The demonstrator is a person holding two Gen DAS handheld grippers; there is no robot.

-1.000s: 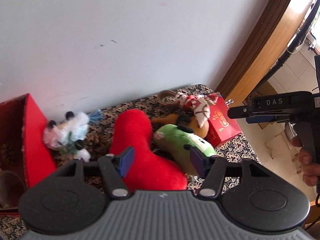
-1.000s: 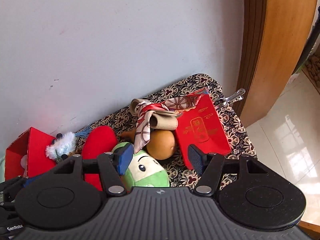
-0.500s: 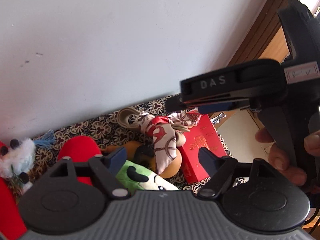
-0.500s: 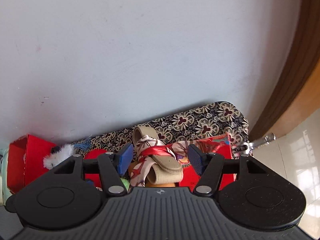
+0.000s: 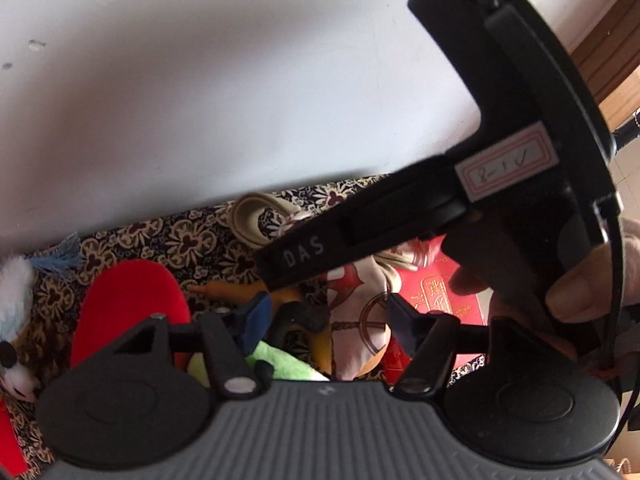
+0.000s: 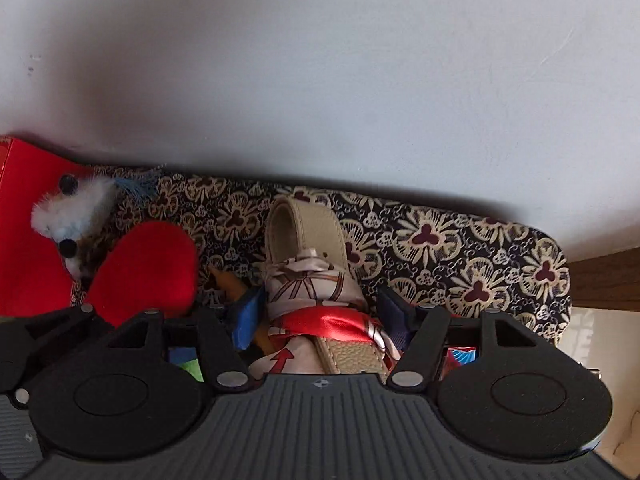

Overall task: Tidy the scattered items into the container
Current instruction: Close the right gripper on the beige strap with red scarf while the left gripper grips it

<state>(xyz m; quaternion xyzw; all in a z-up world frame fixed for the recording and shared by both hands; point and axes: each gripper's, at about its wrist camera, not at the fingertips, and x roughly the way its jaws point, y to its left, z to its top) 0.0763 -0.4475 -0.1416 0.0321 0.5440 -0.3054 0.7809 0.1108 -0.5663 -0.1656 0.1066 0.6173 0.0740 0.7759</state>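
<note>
Right gripper (image 6: 320, 312): jaws apart, one on each side of the scarf (image 6: 316, 304), not clamped. Scarf is cream and red, knotted around a beige belt (image 6: 304, 228); the belt's loop end lies on the patterned table (image 6: 460, 264) just beyond the scarf, toward the wall (image 6: 320, 80).

Left of the scarf: an orange gourd (image 6: 228, 284), its tip showing beside the left jaw pad. Further left, a red plush heart (image 6: 148, 268), with a white fluffy toy (image 6: 72, 216) touching its far edge. The toy rests against the red box (image 6: 24, 240), which stands at the table's left end, well apart from the scarf.

Left gripper (image 5: 324, 316): jaws apart, holding nothing, hovering over the pile. Between its pads: the scarf, the gourd and a green plush toy (image 5: 284, 364) just below. A red envelope (image 5: 436, 300) with gold print lies right of the scarf.

From the left wrist view the right gripper's black body crosses above the scarf, a person's hand (image 5: 584, 292) gripping its handle.
</note>
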